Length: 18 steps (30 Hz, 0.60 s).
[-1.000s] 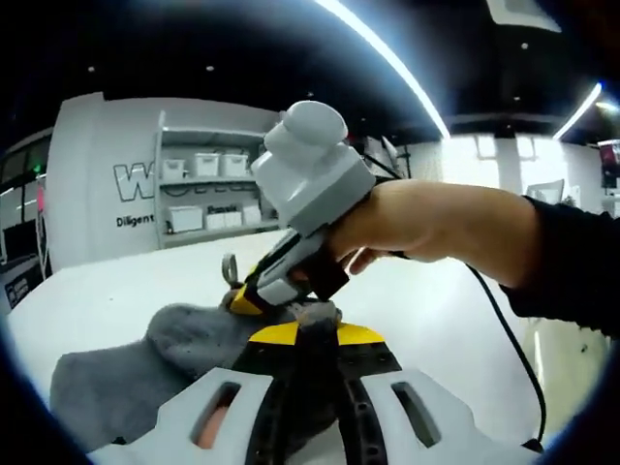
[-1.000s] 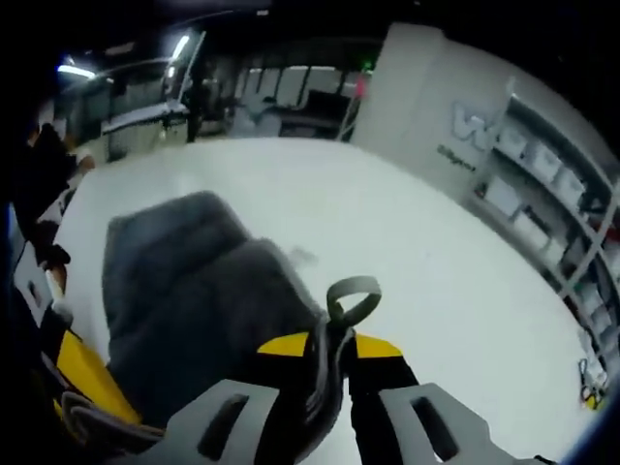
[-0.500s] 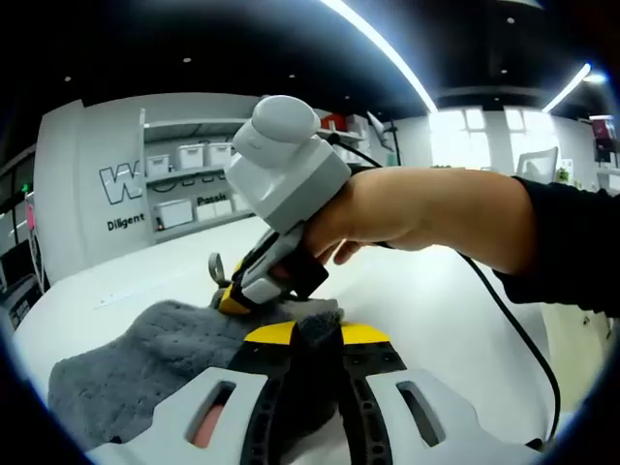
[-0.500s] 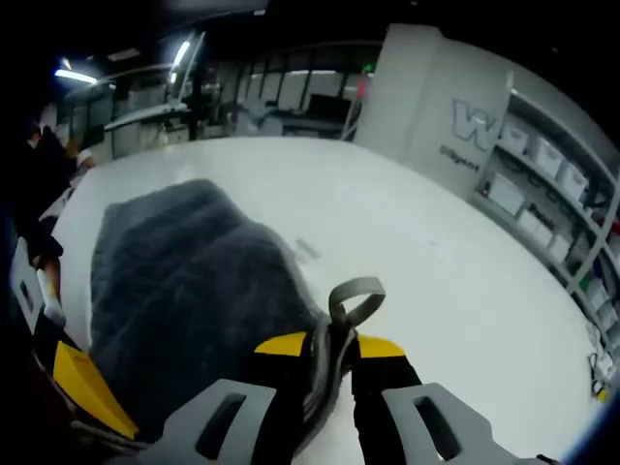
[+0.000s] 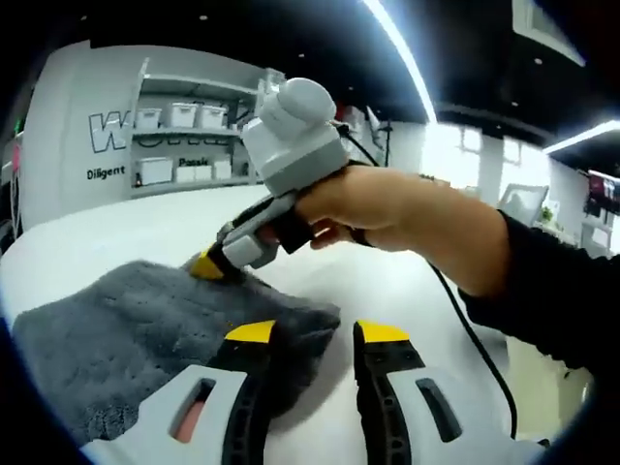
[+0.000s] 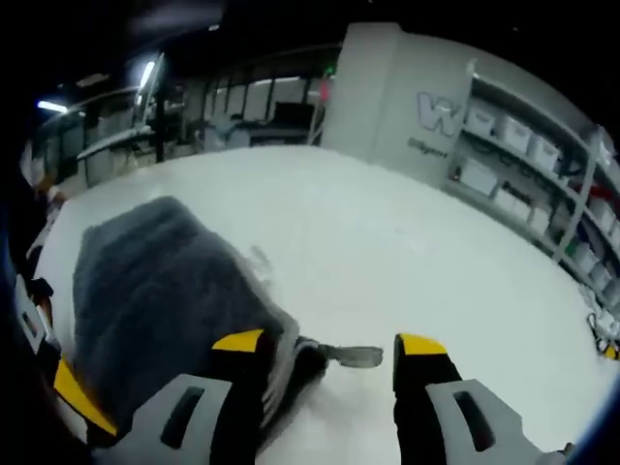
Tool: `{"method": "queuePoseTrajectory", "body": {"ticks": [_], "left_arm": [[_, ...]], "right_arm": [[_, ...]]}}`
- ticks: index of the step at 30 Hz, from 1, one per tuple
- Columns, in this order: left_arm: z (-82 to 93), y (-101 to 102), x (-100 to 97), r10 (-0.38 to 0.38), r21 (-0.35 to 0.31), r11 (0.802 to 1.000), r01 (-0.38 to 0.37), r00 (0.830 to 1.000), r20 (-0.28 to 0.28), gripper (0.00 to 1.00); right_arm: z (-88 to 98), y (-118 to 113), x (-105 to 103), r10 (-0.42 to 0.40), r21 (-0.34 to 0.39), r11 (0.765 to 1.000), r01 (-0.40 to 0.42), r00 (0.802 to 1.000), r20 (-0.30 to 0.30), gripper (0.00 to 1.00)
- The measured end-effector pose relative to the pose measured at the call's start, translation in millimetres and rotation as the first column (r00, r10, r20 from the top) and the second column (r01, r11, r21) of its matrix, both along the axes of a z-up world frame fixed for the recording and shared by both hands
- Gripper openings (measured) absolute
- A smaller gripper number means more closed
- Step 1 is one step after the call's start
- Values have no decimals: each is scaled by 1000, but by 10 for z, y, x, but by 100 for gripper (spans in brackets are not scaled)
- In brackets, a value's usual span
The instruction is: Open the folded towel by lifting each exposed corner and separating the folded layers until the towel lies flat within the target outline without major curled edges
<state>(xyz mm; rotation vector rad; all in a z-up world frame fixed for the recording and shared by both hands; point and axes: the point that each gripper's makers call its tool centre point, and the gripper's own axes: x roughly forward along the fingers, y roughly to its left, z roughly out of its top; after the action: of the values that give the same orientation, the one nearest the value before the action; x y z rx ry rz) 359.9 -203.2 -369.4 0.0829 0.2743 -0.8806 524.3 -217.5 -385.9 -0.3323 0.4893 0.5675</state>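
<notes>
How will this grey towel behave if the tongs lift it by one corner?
The grey towel would probably droop: it lies in soft rumpled folds. Its nubby pile likely grips well. The hanging loop lies flat on the white table, suggesting limp fabric.

The left gripper view sits low and very close over the grey towel (image 5: 136,339), looking forward along its own parted jaws across the white table (image 5: 387,291) toward the shelving wall (image 5: 184,126) beyond the towel. The right gripper view looks down from slightly higher, near the towel's (image 6: 155,291) hanging-loop corner, facing the same shelving wall (image 6: 523,165). Both views share the towel, the table and that wall.
</notes>
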Motion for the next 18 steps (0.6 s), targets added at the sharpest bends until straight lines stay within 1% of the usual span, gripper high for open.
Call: {"method": "queuePoseTrajectory", "body": {"ticks": [1,3,5,6,9,10,11,12,15,18], "left_arm": [[11,9,-7,3,9,1000,-3,1000,13,32],[14,24,4,6,16,1000,-6,1000,19,32],[-8,45,28,11,18,1000,-11,1000,11,32],[-36,49,35,12,20,1000,-12,1000,-2,32],[-174,33,1,2,16,1000,0,996,-87,32],[-210,34,-3,2,19,1000,0,994,-106,32],[-240,33,6,3,19,1000,-1,993,-115,32],[-261,36,16,5,18,1000,-3,993,-118,32],[-254,41,3,6,22,1000,-3,994,-112,32],[-258,27,-11,-1,18,1000,3,993,-115,34]], "right_arm": [[10,-30,-3,-8,6,1000,8,1000,4,50],[20,-92,-15,-21,9,1000,21,1000,5,51],[50,-134,-30,-34,6,999,34,999,21,52],[55,-136,-52,-35,1,999,35,999,28,52],[5,-142,-70,-39,-18,999,39,999,33,53],[-30,-153,-59,-37,-27,999,38,999,28,53],[-59,-160,-56,-37,-29,999,38,999,24,53],[-88,-158,-62,-40,-19,999,40,999,18,53],[-148,-146,-68,-48,27,998,48,999,-3,53],[-161,-172,-54,-52,58,997,53,999,-13,55]]}}
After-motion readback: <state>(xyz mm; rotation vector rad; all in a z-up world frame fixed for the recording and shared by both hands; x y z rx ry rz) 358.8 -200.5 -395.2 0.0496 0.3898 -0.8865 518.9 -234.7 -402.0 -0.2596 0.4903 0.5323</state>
